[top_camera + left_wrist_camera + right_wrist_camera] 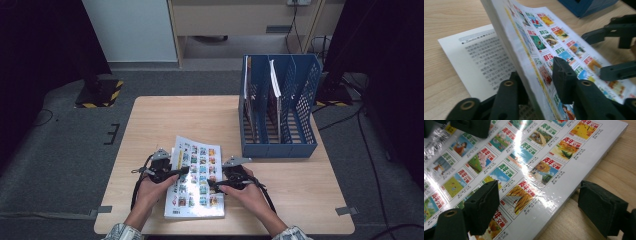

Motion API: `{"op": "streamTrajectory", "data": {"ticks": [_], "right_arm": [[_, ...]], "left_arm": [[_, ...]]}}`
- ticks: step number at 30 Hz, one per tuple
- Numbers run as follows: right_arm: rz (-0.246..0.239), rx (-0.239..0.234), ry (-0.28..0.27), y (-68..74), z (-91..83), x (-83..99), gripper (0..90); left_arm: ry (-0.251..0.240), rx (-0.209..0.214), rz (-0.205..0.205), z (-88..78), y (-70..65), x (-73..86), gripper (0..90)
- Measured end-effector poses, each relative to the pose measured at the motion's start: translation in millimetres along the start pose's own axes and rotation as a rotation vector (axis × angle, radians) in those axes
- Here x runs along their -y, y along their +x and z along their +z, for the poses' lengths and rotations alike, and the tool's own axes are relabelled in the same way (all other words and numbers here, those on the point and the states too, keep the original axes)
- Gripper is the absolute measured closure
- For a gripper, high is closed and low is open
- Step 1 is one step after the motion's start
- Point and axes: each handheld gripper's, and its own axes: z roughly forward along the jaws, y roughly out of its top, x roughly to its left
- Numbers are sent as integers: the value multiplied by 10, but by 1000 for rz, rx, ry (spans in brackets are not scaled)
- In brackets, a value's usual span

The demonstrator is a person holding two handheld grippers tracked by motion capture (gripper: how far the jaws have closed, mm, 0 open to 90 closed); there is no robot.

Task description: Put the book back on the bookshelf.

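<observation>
Near the blue file rack (280, 107), on the table (150, 120), I am pinching the magazine's (196, 177) cover edge with my left gripper (181, 172), lifting it. My right gripper (216, 183) is straddling the far edge, jaws unclamped. Next I judge I need to fold the cover over.

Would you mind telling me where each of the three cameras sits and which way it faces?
High view: above the person's side, looking forward and down on the table; forearms, both hands show.
Left gripper view: on the left gripper, looking along its jaws clamping the lifted magazine cover.
Right gripper view: on the right gripper, jaws open astride the magazine's edge.
All share the magazine.
</observation>
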Motion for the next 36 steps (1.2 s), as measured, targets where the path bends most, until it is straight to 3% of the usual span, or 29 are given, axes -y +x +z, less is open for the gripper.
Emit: {"op": "streamTrajectory", "data": {"ticks": [3,4,5,7,12,18,24,27,30,36], "right_arm": [[-2,2,0,1,0,0,176],[8,0,2,7,3,-6,170],[8,0,2,7,3,-6,170],[1,-4,4,-1,6,-9,163],[22,-12,0,-5,3,-9,146],[37,-37,0,-38,-12,-12,128],[87,-86,-19,-63,-5,-20,108],[127,-128,-19,-74,-3,-19,111],[128,-162,-16,-62,11,-11,121],[115,-163,-18,-43,25,-9,126]], "left_arm": [[-23,7,-13,-30,-2,-10,782],[-53,34,-29,-77,-11,-30,806],[-53,34,-29,-77,-11,-30,817],[-89,22,1,-114,-88,-52,833],[-163,-8,59,-161,-227,-103,843],[-207,1,70,-192,-269,-121,845],[-268,31,77,-287,-309,-169,848],[-287,45,68,-311,-311,-177,848],[-295,57,54,-323,-301,-178,848],[-273,58,51,-284,-211,-158,844]]}}
